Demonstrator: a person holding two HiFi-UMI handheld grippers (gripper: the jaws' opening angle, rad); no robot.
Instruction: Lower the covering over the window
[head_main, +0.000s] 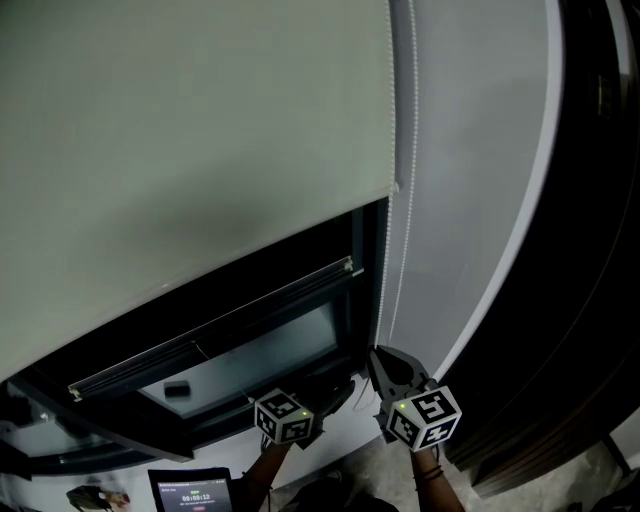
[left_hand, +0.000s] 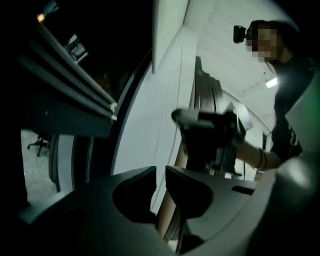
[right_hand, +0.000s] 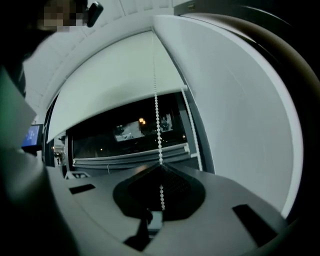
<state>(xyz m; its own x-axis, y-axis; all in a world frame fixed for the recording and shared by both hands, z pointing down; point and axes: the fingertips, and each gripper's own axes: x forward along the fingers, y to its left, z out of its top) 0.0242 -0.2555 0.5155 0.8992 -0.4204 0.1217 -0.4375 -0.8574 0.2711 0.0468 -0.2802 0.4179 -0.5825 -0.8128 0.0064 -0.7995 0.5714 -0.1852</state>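
partly down over the window (head_main: 250, 335), the roller blind (head_main: 190, 130), with dark glass bare below its lower edge; at its right edge, a bead chain (head_main: 409, 100) hanging along the white wall (head_main: 470, 200).

probably light and slack to handle, that chain; thin and beaded, so little risk of slipping once pinched at a bead, yet easy to jerk off its wheel or snap if yanked; best taken low, on one strand only, and drawn straight down in short pulls; blind fabric soft, not the place to grab.

right hand-held gripper (head_main: 380, 355) closed tight on the bead chain, beads running in at the jaw tips and showing again behind them; left hand-held gripper (head_main: 343, 390) just beside it, jaws a narrow gap apart, pressing on nothing.

only from the head view: both grippers side by side under the blind's right corner, plus a lit tablet (head_main: 190, 490) at the bottom edge; only from the right gripper view: the pinch on the chain itself; only from the left gripper view: the slit between its own jaws and the person's forearm (left_hand: 247, 150) behind the other gripper; unclear there whether any strand lies in that slit.
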